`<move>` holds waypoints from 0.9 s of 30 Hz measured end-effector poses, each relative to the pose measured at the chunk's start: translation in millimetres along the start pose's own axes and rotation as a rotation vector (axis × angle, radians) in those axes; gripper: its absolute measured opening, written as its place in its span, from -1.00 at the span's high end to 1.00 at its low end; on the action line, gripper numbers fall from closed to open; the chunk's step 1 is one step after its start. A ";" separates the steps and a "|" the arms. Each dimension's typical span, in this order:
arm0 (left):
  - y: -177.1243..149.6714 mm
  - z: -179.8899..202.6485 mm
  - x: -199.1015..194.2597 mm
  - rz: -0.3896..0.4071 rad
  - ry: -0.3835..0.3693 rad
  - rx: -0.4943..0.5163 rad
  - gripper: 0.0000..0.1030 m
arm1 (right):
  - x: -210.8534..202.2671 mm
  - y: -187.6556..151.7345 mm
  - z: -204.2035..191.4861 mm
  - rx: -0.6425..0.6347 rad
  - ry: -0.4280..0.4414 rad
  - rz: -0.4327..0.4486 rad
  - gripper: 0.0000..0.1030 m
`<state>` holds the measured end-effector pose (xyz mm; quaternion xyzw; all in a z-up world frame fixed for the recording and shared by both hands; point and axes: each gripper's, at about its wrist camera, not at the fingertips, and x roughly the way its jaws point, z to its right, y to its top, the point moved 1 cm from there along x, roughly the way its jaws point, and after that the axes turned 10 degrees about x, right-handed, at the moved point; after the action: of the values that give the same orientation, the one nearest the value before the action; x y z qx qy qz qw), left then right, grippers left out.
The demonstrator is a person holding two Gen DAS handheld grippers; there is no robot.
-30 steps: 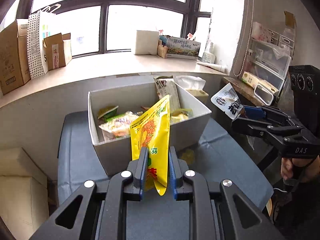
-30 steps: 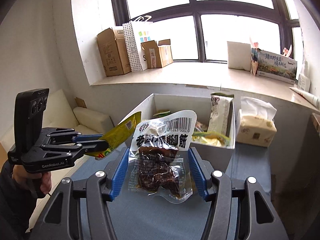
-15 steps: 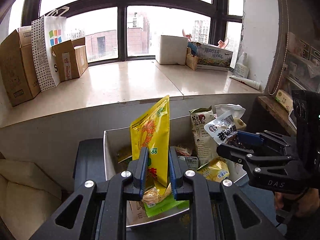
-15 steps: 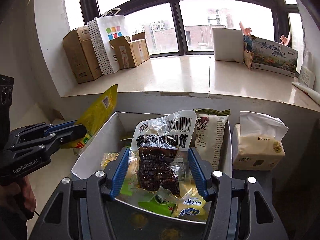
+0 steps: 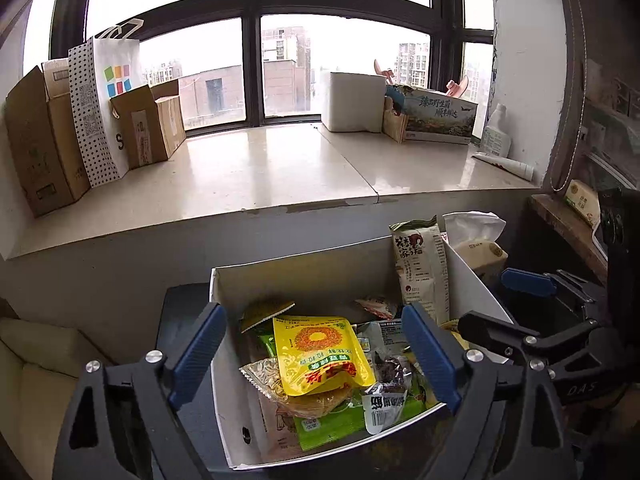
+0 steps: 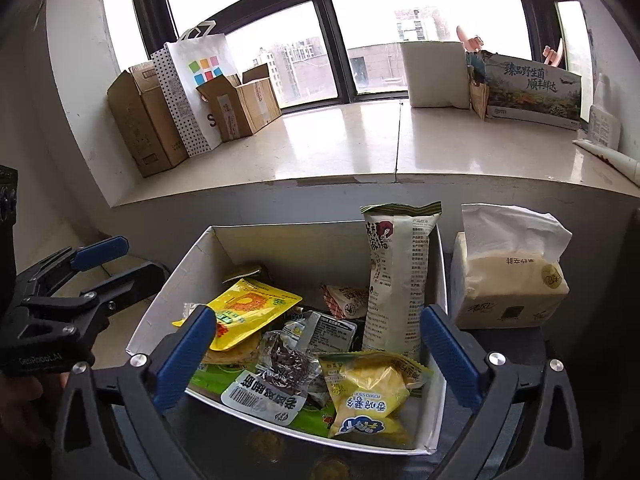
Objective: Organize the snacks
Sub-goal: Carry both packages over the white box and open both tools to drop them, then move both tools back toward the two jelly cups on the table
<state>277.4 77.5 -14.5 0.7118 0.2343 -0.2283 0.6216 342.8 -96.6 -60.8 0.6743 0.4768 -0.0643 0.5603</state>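
Observation:
A white box [image 5: 304, 272] of snacks sits below both grippers. The yellow bag [image 5: 320, 356] lies flat on top of the pile in the box, also seen as the yellow bag [image 6: 248, 308] in the right wrist view. Beside it lies the clear pouch of dark meat [image 5: 386, 384], label up [image 6: 280, 372]. My left gripper [image 5: 312, 310] hangs over the box, its jaws opening, with nothing gripped between them. My right gripper [image 6: 318, 312] is also opening over the box and holds nothing. Each gripper shows in the other's view: the right gripper [image 5: 500, 300] and the left gripper [image 6: 100, 260].
A tall pale snack pack [image 6: 400, 276] stands at the box's right wall, and a yellow potato-stick bag [image 6: 372, 404] lies near the front. A tissue pack [image 6: 508, 280] stands right of the box. Cardboard boxes [image 6: 148, 120] and a paper bag [image 6: 196, 88] line the window sill.
Both grippers came forward over the box, then spread their jaws. The yellow bag left the left gripper and the meat pouch left the right; both now lie in the box.

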 end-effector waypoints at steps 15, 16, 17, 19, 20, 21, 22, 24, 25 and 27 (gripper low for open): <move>-49.5 20.2 -41.9 -0.056 -0.056 0.015 -0.96 | -57.5 -56.8 -23.9 -0.118 -0.086 0.037 -1.00; -57.3 22.0 -46.2 -0.069 -0.061 0.010 -0.96 | -63.6 -64.8 -21.7 -0.107 -0.081 0.035 -1.00; -66.0 23.7 -50.6 -0.080 -0.064 0.008 -0.96 | -69.3 -73.4 -19.4 -0.099 -0.073 0.032 -1.00; -82.5 28.0 -60.0 -0.097 -0.051 0.005 -0.96 | -80.8 -92.7 -13.0 -0.096 -0.071 0.038 -1.00; -91.6 30.4 -65.2 -0.100 -0.041 0.007 -0.96 | -85.3 -102.4 -8.3 -0.085 -0.075 0.040 -1.00; -100.9 32.3 -70.2 -0.101 -0.034 0.001 -0.96 | -88.9 -112.6 -3.0 -0.072 -0.082 0.035 -1.00; -110.3 33.7 -74.6 -0.102 -0.030 -0.009 -0.96 | -91.6 -122.7 1.3 -0.061 -0.084 0.034 -1.00; -129.4 35.5 -80.8 -0.103 -0.046 -0.040 -0.97 | -93.0 -142.4 9.7 -0.039 -0.080 0.016 -1.00; -138.8 37.0 -82.4 -0.111 -0.052 -0.056 -0.97 | -91.4 -151.5 13.4 -0.030 -0.074 0.001 -1.00; -157.1 43.1 -82.9 -0.132 -0.068 -0.067 -0.97 | -83.5 -167.3 18.3 -0.029 -0.078 -0.033 -1.00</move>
<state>113.8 49.1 -90.9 0.6656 0.2669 -0.2847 0.6362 186.5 -173.0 -131.7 0.6553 0.4662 -0.0929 0.5870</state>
